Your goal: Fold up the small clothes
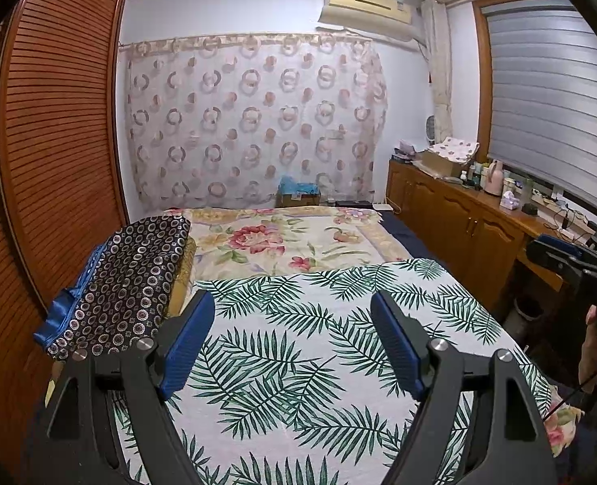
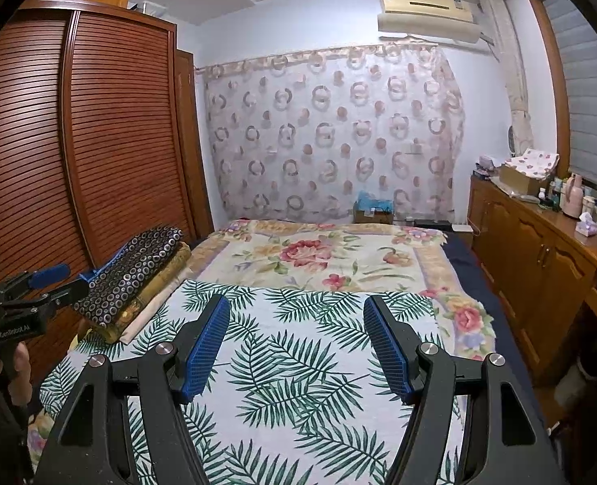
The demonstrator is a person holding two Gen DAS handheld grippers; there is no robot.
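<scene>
A white cloth with green palm leaves [image 1: 298, 347] lies spread flat on the bed, also in the right wrist view [image 2: 298, 363]. A folded dark garment with ring pattern and blue trim [image 1: 128, 283] sits on a small pile at the bed's left edge, also in the right wrist view [image 2: 136, 275]. My left gripper [image 1: 292, 311] is open and empty, held above the leaf cloth; it also shows at the left of the right wrist view [image 2: 49, 279]. My right gripper [image 2: 296, 315] is open and empty above the same cloth; it shows at the right edge of the left wrist view [image 1: 561, 252].
A floral blanket [image 2: 331, 258] covers the far half of the bed. A slatted wooden wardrobe [image 2: 96, 141] stands along the left. A wooden cabinet [image 2: 541, 250] with bottles and boxes runs along the right under the window. A patterned curtain [image 1: 254, 121] hangs behind.
</scene>
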